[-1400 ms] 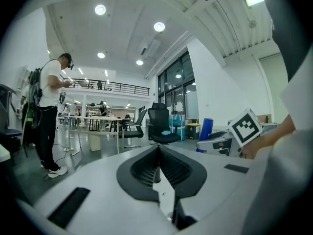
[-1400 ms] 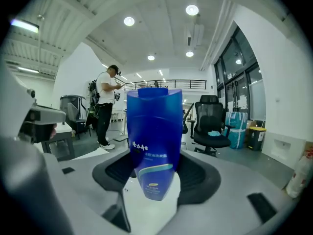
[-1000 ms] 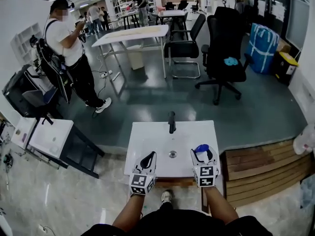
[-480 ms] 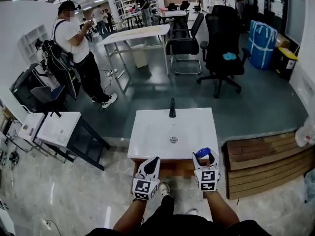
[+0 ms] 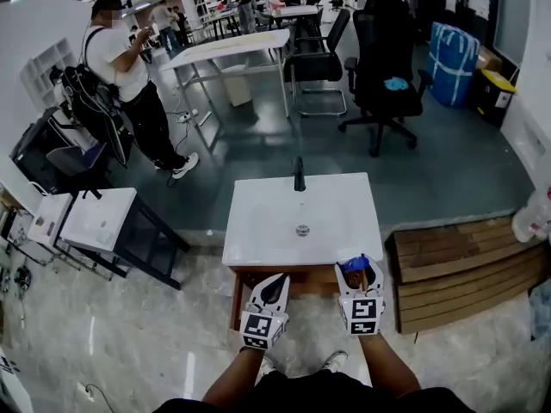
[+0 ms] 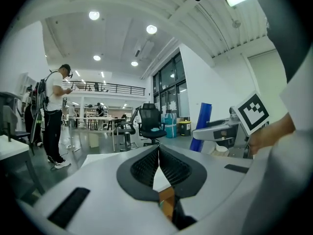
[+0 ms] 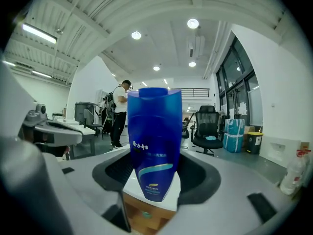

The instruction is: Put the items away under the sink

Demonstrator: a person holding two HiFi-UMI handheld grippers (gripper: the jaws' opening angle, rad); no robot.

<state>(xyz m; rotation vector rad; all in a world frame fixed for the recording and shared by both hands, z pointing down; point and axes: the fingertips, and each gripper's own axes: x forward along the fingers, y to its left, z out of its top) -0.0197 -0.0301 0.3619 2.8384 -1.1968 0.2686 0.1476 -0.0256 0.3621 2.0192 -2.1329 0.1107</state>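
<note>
A white sink (image 5: 267,231) with a black tap (image 5: 299,175) tops a wooden cabinet (image 5: 303,280) in the head view. My right gripper (image 5: 356,271) hangs just in front of the cabinet's top edge, shut on a blue bottle (image 7: 153,148) that stands upright between its jaws; the blue bottle (image 5: 353,263) shows as a blue cap from above. My left gripper (image 5: 274,291) is beside it on the left, shut with its pads (image 6: 146,168) pressed together and nothing held. The right gripper's body (image 6: 222,131) shows in the left gripper view.
A wooden step platform (image 5: 461,269) lies right of the cabinet. A small white table (image 5: 90,222) on black legs stands at the left. A person (image 5: 120,84) stands far left. Office chairs (image 5: 383,67) and a long table (image 5: 232,54) are beyond the sink.
Both grippers have drawn back off the sink top toward me and now sit lower, in front of the cabinet. The right one still holds the blue bottle.
</note>
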